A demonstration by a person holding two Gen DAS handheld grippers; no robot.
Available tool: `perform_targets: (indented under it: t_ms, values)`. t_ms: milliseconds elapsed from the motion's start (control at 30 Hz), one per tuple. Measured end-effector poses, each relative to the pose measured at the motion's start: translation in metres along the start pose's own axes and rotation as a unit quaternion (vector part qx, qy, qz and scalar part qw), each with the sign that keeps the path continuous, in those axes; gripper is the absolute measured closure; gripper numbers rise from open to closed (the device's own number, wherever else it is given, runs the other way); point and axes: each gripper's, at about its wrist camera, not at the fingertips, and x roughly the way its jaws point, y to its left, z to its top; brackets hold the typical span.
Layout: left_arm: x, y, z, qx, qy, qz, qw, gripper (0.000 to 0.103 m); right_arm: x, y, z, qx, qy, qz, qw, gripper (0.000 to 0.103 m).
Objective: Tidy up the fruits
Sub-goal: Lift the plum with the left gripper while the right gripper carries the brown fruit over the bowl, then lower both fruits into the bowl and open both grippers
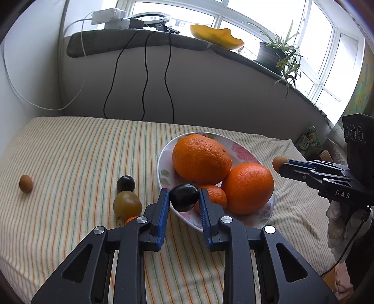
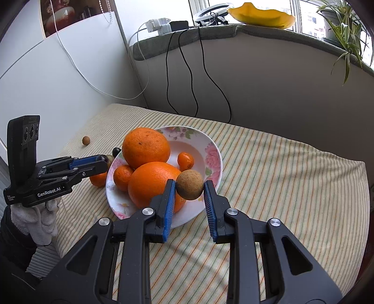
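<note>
A floral white plate [image 1: 164, 161] [image 2: 210, 149] on the striped cloth holds two big oranges [image 1: 201, 159] [image 2: 146, 145], a mandarin [image 2: 122, 176] and a kumquat [image 2: 185, 161]. My left gripper [image 1: 184, 197] is shut on a dark plum [image 1: 184, 197] at the plate's near-left rim. My right gripper [image 2: 189, 186] is shut on a round brown longan [image 2: 189, 184] above the plate's right rim; it also shows in the left wrist view [image 1: 280, 162]. On the cloth lie a second dark plum [image 1: 125, 183], a green-yellow fruit [image 1: 127, 205] and a brown longan [image 1: 25, 183] [image 2: 85, 140].
A windowsill [image 1: 163, 39] behind carries a yellow dish [image 1: 216, 36], a potted plant [image 1: 273, 52] and chargers [image 1: 109, 17] with cables hanging down the wall. A green packet [image 1: 308, 140] lies at the far right. A small orange fruit [image 2: 99, 179] lies left of the plate.
</note>
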Motion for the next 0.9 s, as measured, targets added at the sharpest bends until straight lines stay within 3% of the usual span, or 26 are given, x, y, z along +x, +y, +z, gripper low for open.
perform_targets:
  t_ms: [467, 900]
  values:
    - [0.012, 0.003, 0.003, 0.008, 0.016, 0.008, 0.9998, 0.079, 0.032, -0.016, 0.008, 0.006, 0.021, 0.005, 1.000, 0.077]
    - [0.011, 0.003, 0.003, 0.006, 0.015, 0.006, 0.9998, 0.078, 0.037, -0.019, 0.010, 0.015, 0.023, 0.008, 1.000, 0.077]
